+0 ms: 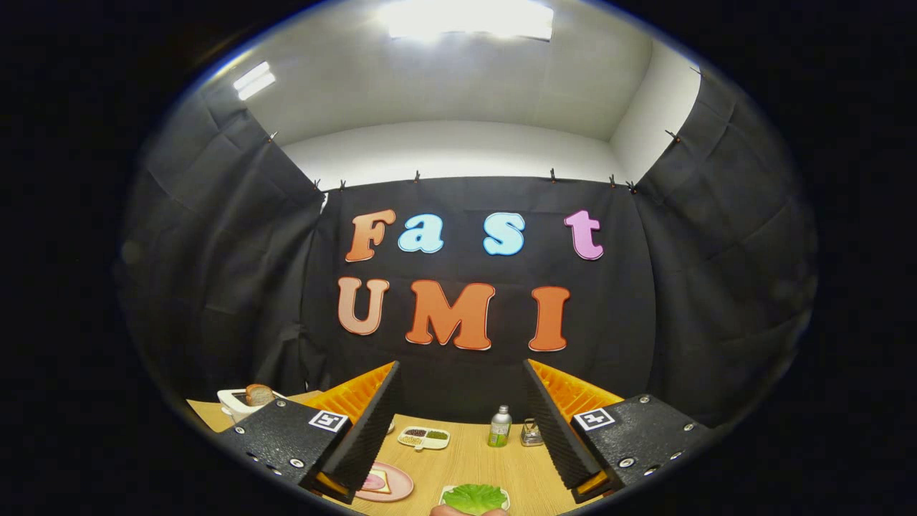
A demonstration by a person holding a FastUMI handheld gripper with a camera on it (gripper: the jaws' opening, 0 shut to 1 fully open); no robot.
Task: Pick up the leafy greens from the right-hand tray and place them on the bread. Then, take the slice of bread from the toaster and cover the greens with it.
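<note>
One leafy greens [473, 497] lies between the open tool's [462, 423] fingers.

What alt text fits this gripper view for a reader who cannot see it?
The gripper is open with nothing between its fingers, above a wooden table. Leafy greens on a white tray lie between the fingers; a pink plate with bread sits by the left finger, and a white toaster holding a slice stands beyond it.
</note>
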